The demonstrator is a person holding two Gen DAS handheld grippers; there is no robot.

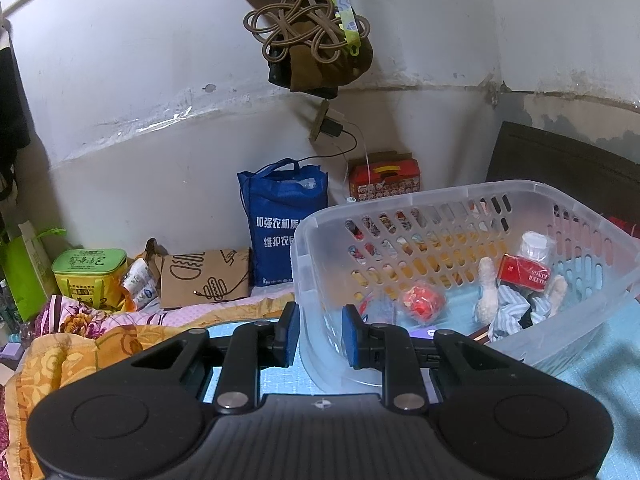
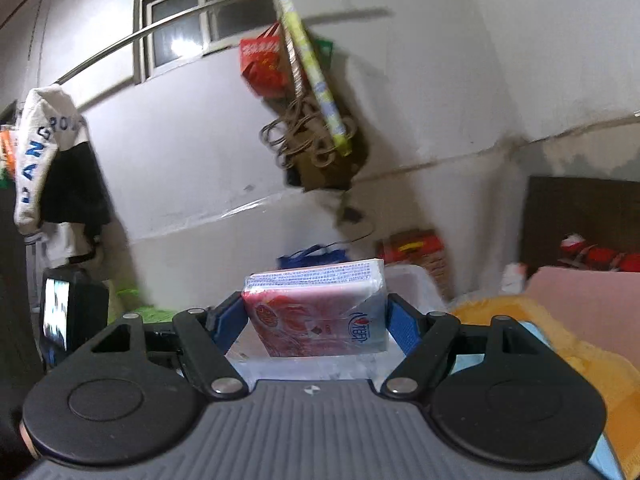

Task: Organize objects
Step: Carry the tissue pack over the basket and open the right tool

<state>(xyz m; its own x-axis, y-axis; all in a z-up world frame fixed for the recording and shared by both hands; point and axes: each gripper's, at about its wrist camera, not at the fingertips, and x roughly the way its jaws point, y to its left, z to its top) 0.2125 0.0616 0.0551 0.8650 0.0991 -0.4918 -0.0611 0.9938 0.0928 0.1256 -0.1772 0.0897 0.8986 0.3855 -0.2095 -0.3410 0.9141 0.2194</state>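
A clear plastic basket (image 1: 440, 194) stands on the light blue bed cover. Inside lie a red cigarette box (image 1: 524, 274), a red crumpled wrapper (image 1: 424, 300), a small plush doll in striped cloth (image 1: 508, 308) and a small white bottle (image 1: 534, 244). My left gripper (image 1: 320, 334) is shut on the basket's near corner wall, one blue pad outside and one inside. My right gripper (image 2: 316, 320) is raised in the air, shut on a pink and white tissue pack (image 2: 320, 304) that fills the gap between its pads.
Against the wall stand a blue tote bag (image 1: 280, 220), a brown paper bag (image 1: 204, 280), a green tin (image 1: 90, 272) and a red box (image 1: 384, 176). Coiled cord and a bag (image 1: 308, 40) hang above. A floral blanket (image 1: 80, 352) lies to the left. A jacket (image 2: 48, 160) hangs at far left.
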